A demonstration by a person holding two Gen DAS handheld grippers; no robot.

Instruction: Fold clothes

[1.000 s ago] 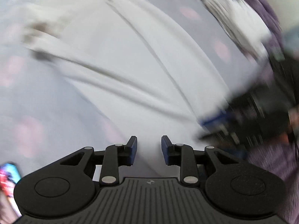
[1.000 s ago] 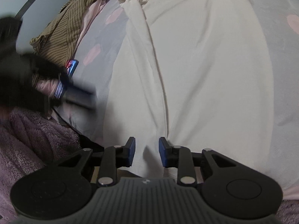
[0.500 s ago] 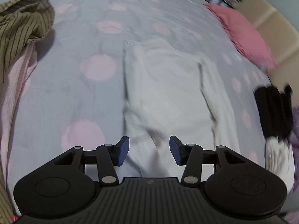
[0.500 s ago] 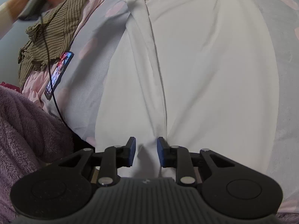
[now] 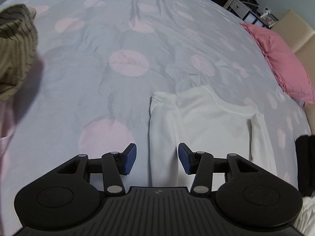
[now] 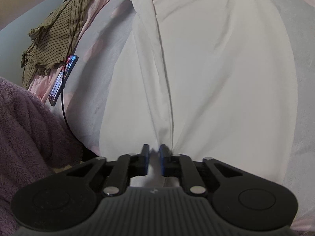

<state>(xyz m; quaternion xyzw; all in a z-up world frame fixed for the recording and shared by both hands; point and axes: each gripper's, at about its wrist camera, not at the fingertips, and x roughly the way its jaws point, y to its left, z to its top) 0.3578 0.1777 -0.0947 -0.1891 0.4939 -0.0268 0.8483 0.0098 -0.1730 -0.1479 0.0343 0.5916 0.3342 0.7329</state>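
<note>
A white long-sleeved garment point(image 5: 212, 122) lies flat on the bed, one sleeve point(image 5: 163, 129) folded along its left side with the cuff at the far end. My left gripper point(image 5: 157, 160) hovers open above the near part of that sleeve, nothing between its fingers. In the right wrist view the same white garment point(image 6: 220, 63) stretches away, a long fold of cloth point(image 6: 155, 78) running up its middle. My right gripper point(image 6: 154, 162) is shut on the near end of that fold, white cloth pinched between the blue pads.
The bedsheet point(image 5: 122, 39) is pale blue with pink dots. A striped olive garment point(image 6: 57, 27) over pink cloth lies at the left, a phone point(image 6: 63, 78) with a cable beside it. A pink pillow point(image 5: 279, 63) sits far right. Purple fleece point(image 6: 29, 133) fills the near left.
The left gripper swung from over the garment's body to its folded sleeve and opened wider. The right gripper closed on the fold of white cloth.
</note>
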